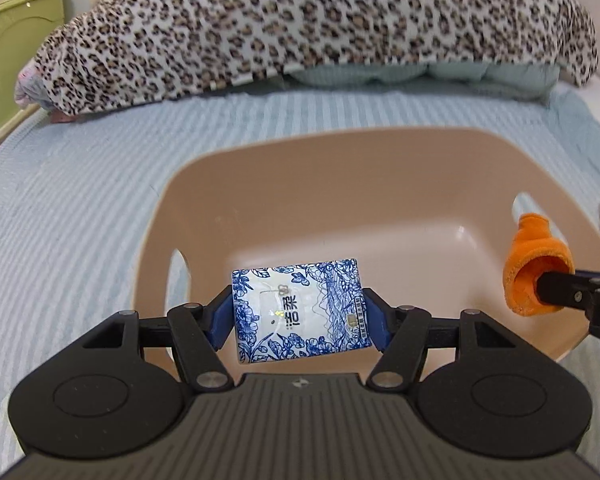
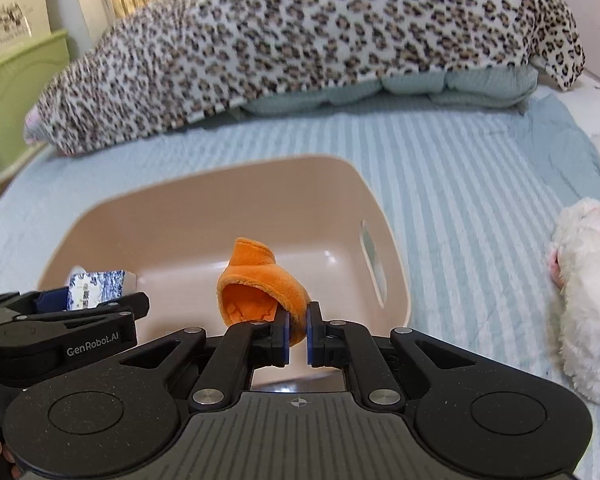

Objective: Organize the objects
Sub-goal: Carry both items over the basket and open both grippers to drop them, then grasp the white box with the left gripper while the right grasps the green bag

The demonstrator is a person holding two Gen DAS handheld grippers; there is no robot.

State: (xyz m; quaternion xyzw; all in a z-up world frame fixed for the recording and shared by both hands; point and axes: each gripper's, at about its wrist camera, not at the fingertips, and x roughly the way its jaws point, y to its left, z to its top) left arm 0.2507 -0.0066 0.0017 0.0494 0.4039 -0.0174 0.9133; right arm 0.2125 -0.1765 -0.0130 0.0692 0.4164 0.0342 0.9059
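A beige plastic basin (image 1: 380, 168) with handle slots sits on the striped bed; it also shows in the right wrist view (image 2: 204, 216). My left gripper (image 1: 300, 312) is shut on a blue-and-white floral tissue pack (image 1: 300, 308) and holds it above the basin's near side. The pack also shows in the right wrist view (image 2: 96, 284). My right gripper (image 2: 297, 334) is shut on the edge of an orange plush piece (image 2: 260, 292), held over the basin. The orange piece appears at the right in the left wrist view (image 1: 536, 268).
A leopard-print blanket (image 1: 300, 28) lies over a pale green pillow (image 1: 420, 74) at the back of the bed. A white plush toy (image 2: 588, 292) lies right of the basin. A green cabinet (image 2: 16, 92) stands at the left beyond the bed.
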